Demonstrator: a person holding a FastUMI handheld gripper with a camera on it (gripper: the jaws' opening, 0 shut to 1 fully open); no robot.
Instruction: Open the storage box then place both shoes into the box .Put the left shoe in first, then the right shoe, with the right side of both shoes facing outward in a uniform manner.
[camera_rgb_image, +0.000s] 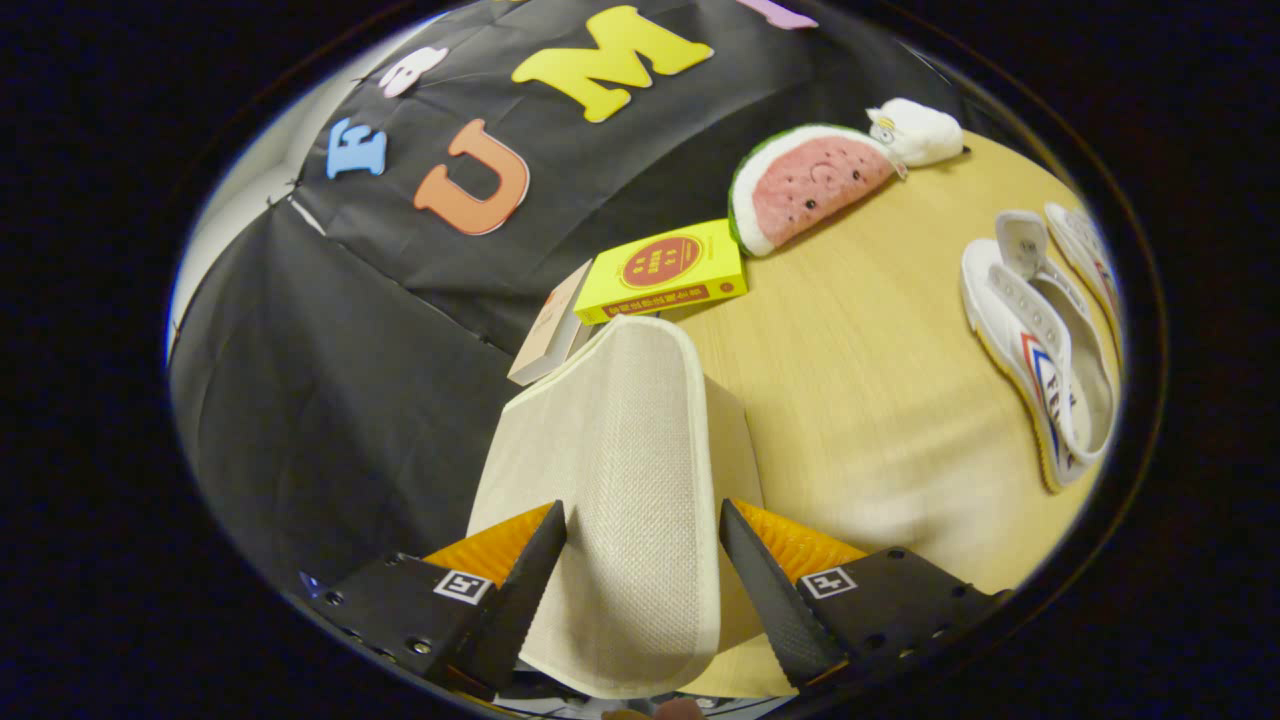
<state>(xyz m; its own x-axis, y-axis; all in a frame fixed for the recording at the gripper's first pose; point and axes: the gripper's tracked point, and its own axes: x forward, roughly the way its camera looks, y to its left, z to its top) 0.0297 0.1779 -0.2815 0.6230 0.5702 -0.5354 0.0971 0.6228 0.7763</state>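
While the gripper (640, 560) points forward over the wooden table (860, 400), its two fingers stand spread apart on either side of the storage box's lid flap (620, 470) — a beige woven panel with a pale trim. The flap lies between the fingers, yet whether either finger actually presses on it cannot be told; a gap seems to show along the inner edge of the one beside the table's open surface.

Taking the storage box (725, 440) as the landmark: its beige side wall shows just behind the raised flap, standing at the table's edge nearest the black cloth wall. Beyond the box, close to its far end, lies a yellow book (665, 270) with a red round mark on its cover, and a paler book (550, 325) leans just beside it, toward the cloth. Farther beyond the box sits a watermelon-slice plush (800, 185), with a small white plush (915, 132) touching its far tip.

Well apart from the box, across the bare tabletop, two white shoes lie side by side — the nearer shoe (1040, 360), with red and blue stripes on its side, and the farther shoe (1085, 250) just behind it.
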